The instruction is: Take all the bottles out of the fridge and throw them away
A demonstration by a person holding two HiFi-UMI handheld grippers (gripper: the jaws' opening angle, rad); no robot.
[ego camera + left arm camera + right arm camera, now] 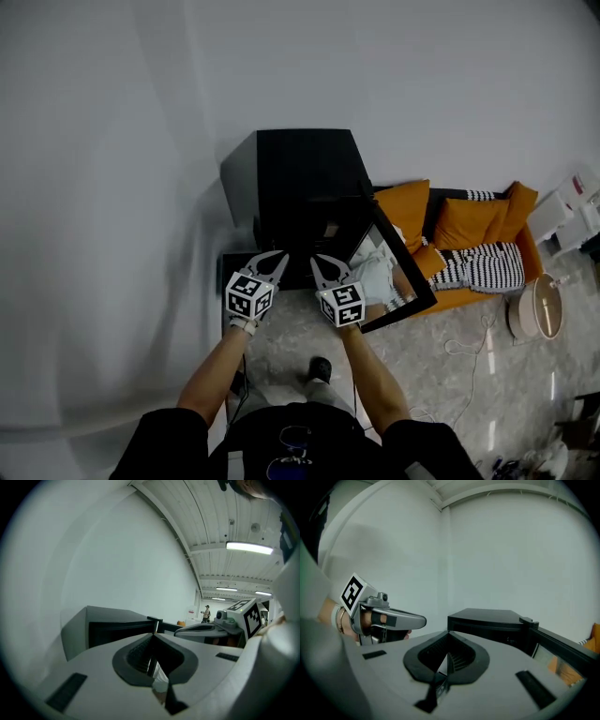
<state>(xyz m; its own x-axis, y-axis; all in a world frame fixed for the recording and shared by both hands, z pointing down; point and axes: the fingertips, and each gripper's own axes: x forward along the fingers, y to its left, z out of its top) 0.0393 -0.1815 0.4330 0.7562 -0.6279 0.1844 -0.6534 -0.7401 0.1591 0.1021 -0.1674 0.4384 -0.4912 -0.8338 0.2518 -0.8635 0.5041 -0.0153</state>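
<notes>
**Black fridge open, both grippers shut and empty in front of it**

Black fridge [302, 173] sits straight ahead of both tools, back against the white wall [422, 84]. Its door [392, 272] is swung out ahead-right of the right gripper [317, 261], and the glass panel reflects the room. The fridge inside is dark and its contents can't be made out from any view, bottles included.

The left gripper [278, 255] and the right gripper are held side by side, close but apart, both pointing at the fridge front and tilted slightly down. The left gripper view shows its jaws together at the tips with nothing between them. The right gripper view shows the same: jaws together, nothing between. Neither tool touches the fridge or the door. Each gripper view catches the other tool beside it with its marker cube.

Well off to the right of the right gripper, past the door, is an orange sofa [459, 298] with orange cushions [405, 208] and a striped cloth [478, 267] on it. Below the tools is pale marbled floor [422, 366].
</notes>
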